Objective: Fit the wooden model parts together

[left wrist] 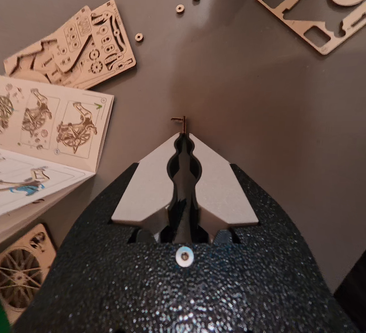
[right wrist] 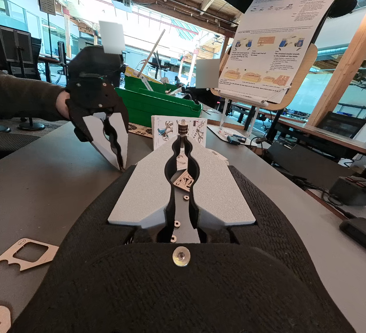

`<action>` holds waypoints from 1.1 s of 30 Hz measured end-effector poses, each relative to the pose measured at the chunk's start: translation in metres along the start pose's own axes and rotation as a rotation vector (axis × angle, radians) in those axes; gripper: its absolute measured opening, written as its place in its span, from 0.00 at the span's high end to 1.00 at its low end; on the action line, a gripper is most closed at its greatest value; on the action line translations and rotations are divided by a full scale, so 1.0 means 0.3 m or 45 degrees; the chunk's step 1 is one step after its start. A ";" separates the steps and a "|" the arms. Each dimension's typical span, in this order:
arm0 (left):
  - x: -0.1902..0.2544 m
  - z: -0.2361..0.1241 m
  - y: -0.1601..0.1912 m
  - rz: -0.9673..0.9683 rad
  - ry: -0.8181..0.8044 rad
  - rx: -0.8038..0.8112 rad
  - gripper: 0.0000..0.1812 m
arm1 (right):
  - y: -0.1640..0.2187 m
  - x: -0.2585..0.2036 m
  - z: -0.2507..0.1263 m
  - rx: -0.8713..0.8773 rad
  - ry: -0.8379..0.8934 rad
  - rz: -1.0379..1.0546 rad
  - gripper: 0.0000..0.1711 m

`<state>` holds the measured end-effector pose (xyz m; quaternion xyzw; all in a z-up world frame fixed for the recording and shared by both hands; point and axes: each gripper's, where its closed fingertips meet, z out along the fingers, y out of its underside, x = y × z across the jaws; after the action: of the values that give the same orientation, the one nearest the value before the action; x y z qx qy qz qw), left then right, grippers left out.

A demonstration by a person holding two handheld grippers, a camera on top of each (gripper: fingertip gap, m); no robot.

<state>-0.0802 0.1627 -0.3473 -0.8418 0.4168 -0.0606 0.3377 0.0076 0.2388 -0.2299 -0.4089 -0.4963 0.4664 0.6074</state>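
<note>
**Wooden bits pinched in both tongs, over grey table**

Wooden axle stack [right wrist: 182,127]: short peg with dark rings on it, upright, clamped at its lower end by the right tongs [right wrist: 182,138], held above the table [right wrist: 49,181]. Jaws together on it, tips only.

Left tongs [left wrist: 183,134] clamped on a thin flat wooden piece [left wrist: 183,124], edge-on to the camera, with a small pin [left wrist: 175,119] sticking out sideways to the left. In the right wrist view the left tongs [right wrist: 121,167] point down, tips at or just above the table; contact cannot be told. A sleeved hand [right wrist: 61,104] holds them.

Loose on the table: three small wooden washers [left wrist: 179,8], well apart from the held piece. Punched-out sheet frame [left wrist: 316,11] at upper right. Two overlapping part sheets [left wrist: 79,46] at left, partly punched. Just below them an open instruction booklet [left wrist: 49,135]. A wheel sheet [left wrist: 21,270] at lower left, partly hidden by the gripper body.

Right wrist view, farther off: green bins [right wrist: 158,104] behind the booklet [right wrist: 178,131], an instruction board [right wrist: 277,42] on a stand at right, cables and black boxes along the right table edge.
</note>
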 end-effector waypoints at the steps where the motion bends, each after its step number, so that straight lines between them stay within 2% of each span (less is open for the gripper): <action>1: 0.004 -0.002 -0.007 0.086 -0.019 0.013 1.00 | 0.000 0.000 0.000 0.000 0.000 0.000 1.00; 7: -0.003 -0.024 -0.076 0.499 -0.235 0.093 1.00 | 0.000 0.000 0.000 0.001 0.000 0.002 1.00; 12: -0.003 -0.034 -0.102 0.647 -0.315 0.108 0.99 | 0.000 -0.001 0.001 0.000 -0.001 -0.001 1.00; 25: -0.002 -0.028 -0.096 0.651 -0.315 0.093 0.99 | 0.001 -0.003 0.002 -0.002 -0.004 -0.006 0.99; 33: 0.005 -0.018 -0.092 0.465 -0.231 0.114 1.00 | 0.001 -0.004 0.003 -0.003 -0.005 -0.010 1.00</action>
<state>-0.0631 0.1705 -0.3263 -0.7383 0.5272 0.0591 0.4165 0.0067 0.2376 -0.2302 -0.4068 -0.4997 0.4641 0.6079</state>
